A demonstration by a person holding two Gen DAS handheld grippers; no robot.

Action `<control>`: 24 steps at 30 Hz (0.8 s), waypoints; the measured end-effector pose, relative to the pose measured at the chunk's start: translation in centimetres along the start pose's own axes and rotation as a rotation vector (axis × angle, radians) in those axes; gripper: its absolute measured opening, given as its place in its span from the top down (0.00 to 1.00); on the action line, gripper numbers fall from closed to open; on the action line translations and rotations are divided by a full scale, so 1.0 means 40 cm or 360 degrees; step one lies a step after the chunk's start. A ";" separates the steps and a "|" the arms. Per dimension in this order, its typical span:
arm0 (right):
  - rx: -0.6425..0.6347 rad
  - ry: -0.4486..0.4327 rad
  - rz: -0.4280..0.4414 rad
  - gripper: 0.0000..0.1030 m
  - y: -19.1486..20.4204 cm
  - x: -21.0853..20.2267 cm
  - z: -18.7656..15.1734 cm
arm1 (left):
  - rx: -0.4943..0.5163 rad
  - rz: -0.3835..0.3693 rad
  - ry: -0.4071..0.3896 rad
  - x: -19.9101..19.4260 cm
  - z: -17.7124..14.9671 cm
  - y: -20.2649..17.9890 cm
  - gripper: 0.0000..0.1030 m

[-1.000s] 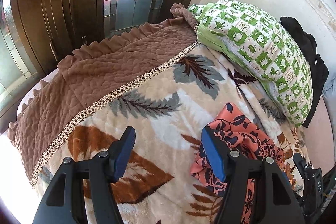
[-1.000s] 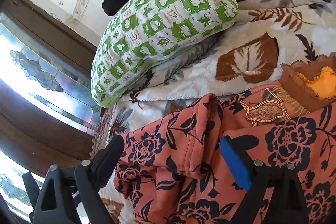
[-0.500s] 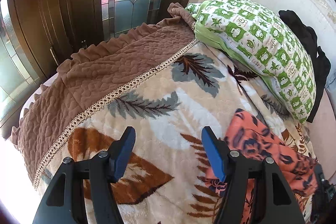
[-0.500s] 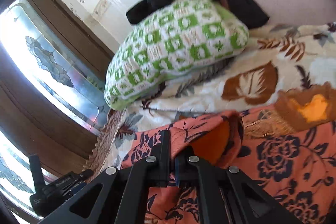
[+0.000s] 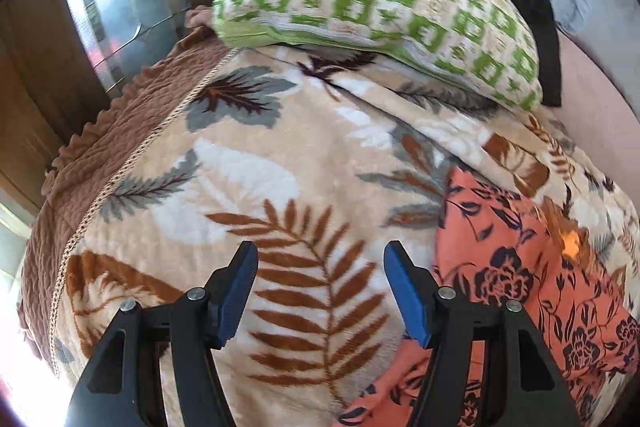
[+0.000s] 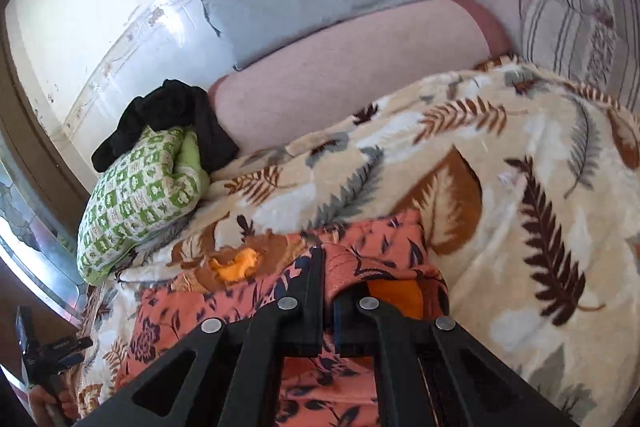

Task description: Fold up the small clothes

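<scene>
Right gripper: my jaws are clamped tight on a bunched edge of the garment, with cloth pinched between the pads.
Left gripper: my jaws stand partly apart and empty above the blanket, just beside the garment's near edge.
Garment: coral cloth with dark flower print and an orange inner patch; it lies spread on the blanket between my two grippers.
Step in hand: I judge this to be the first fold, the pinched edge being carried across the body of the garment.
Next move: calls for laying that edge flat and square, with my left gripper pinning the other side.
Blanket: thick plush, cream with leaf print, soft and uneven.
Pillow: green-and-white checks, plump, well apart.
</scene>
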State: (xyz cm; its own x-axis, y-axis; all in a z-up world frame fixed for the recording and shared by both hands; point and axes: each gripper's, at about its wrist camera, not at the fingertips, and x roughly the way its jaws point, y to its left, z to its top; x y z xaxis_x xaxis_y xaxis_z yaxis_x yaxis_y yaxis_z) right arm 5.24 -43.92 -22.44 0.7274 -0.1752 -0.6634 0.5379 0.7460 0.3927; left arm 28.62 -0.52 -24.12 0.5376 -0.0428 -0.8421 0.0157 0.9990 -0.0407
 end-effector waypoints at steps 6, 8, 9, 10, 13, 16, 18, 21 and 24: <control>0.0305 0.0160 0.0067 0.95 -0.126 0.015 -0.026 | 0.0269 -0.0123 0.0039 0.016 -0.062 -0.160 0.36; 0.0198 0.0027 -0.0004 0.88 -0.099 -0.022 -0.005 | 0.0324 -0.0107 0.0046 0.025 -0.077 -0.193 0.36; 0.0172 -0.0035 -0.0030 0.78 -0.094 -0.039 0.004 | 0.0349 -0.0087 0.0046 0.030 -0.083 -0.206 0.36; 0.0179 -0.0078 -0.0029 0.53 -0.097 -0.050 0.009 | 0.0370 -0.0067 0.0051 0.036 -0.088 -0.214 0.36; 0.0241 -0.0179 -0.0035 0.02 -0.120 -0.049 0.029 | 0.0413 0.0004 0.0111 0.068 -0.103 -0.224 0.36; 0.0135 0.0018 -0.0062 0.23 -0.118 0.028 0.054 | 0.0428 0.0035 0.0132 0.084 -0.113 -0.221 0.34; 0.0109 0.0180 -0.0149 0.50 -0.124 0.096 0.042 | 0.0458 0.0063 0.0108 0.082 -0.115 -0.223 0.31; 0.0051 0.0351 -0.0187 0.67 -0.129 0.180 0.009 | 0.0476 0.0088 0.0086 0.081 -0.117 -0.222 0.29; -0.0164 0.0121 -0.0296 0.88 -0.066 0.136 0.036 | 0.0518 0.0159 0.0023 0.070 -0.123 -0.223 0.34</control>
State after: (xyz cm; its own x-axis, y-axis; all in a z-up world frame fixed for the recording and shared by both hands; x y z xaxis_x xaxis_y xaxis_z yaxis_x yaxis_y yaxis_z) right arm 8.39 -47.76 -26.14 0.5833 -0.2699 -0.7661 0.6106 0.7677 0.1945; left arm 25.81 -9.59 -28.76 0.5380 0.0576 -0.8410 0.2330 0.9486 0.2140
